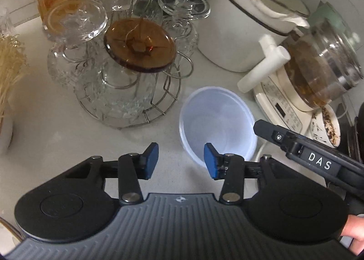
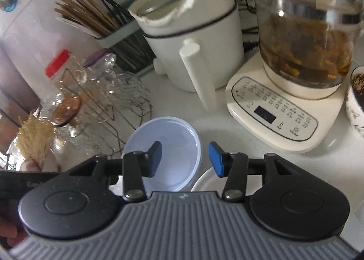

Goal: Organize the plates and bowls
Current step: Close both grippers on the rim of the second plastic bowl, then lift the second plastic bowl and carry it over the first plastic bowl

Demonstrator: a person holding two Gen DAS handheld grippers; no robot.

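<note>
A pale blue-white plastic bowl (image 1: 218,121) stands empty and upright on the white counter. In the left wrist view my left gripper (image 1: 180,161) hovers at the bowl's near-left edge. It is open, and its right pad (image 1: 210,162) lies over the near rim. The right tool's black side, marked DAS (image 1: 318,162), reaches in at the bowl's right. In the right wrist view my right gripper (image 2: 185,157) is open astride the right rim of the bowl (image 2: 168,144): one pad is over the inside, the other outside. Part of a white plate (image 2: 206,181) shows beside the bowl, under that outer finger.
A wire rack (image 1: 159,105) with upturned glass cups and an amber one (image 1: 140,46) stands left of the bowl. Behind are a white pot with a handle (image 2: 195,55) and a glass kettle on a cream base (image 2: 279,112). A patterned cup (image 1: 327,128) stands right. Chopsticks (image 2: 91,14) stand at the back.
</note>
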